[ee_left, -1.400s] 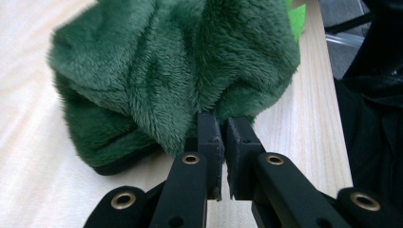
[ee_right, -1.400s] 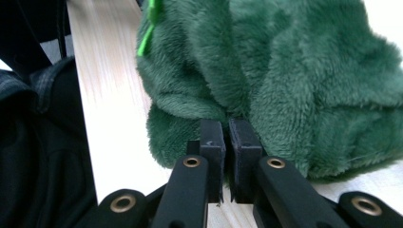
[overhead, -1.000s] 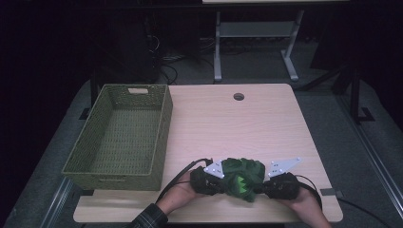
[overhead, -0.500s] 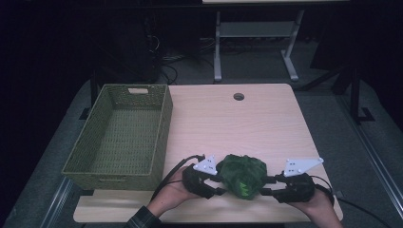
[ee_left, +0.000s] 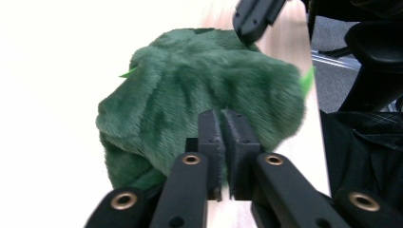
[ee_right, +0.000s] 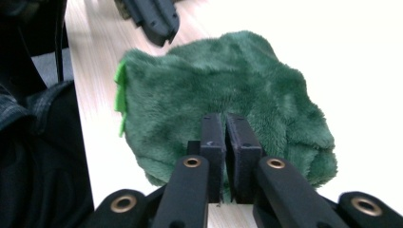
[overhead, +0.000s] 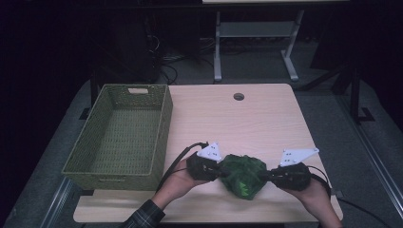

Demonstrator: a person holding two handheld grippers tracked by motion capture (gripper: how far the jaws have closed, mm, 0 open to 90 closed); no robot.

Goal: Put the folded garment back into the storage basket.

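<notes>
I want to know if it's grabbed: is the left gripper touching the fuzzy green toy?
Touching. In the left gripper view, the left gripper has its jaws shut, pinching the fur of the green plush toy.

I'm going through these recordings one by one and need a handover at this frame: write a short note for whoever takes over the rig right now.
Left gripper: jaws shut on the left edge of the green plush cloth, having just closed on it.
Right gripper: jaws shut on the cloth's right edge, also just closed.
Things: the cloth hangs bunched between the two grippers at the near edge of the table. The green woven basket stands at the table's left side, with nothing visible inside.
Done: both grips taken on the cloth.
Left: probably carrying the cloth left and dropping it into the basket; keep both grips until it is over the rim.
</notes>
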